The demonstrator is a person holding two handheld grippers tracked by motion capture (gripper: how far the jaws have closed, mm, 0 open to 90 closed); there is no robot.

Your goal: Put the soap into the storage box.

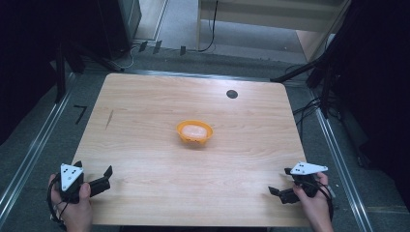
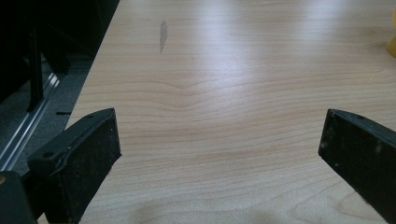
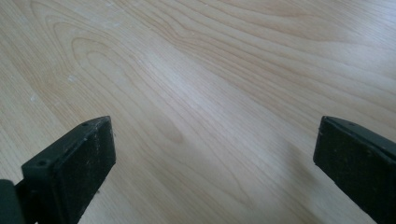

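both our fingers (image 2: pixel 100 154) gape wide, empty; the shallow orange plastic bowl (image 1: pixel 194 132) well beyond them could skid if nudged on the smooth wooden bench (image 1: pixel 145 125).

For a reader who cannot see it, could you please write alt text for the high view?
An orange bowl holding something pale sits mid-way across a wooden table. At the near edge a person's hands hold the left gripper and right gripper, both open and apart from the bowl. A small dark disc lies near the far edge.
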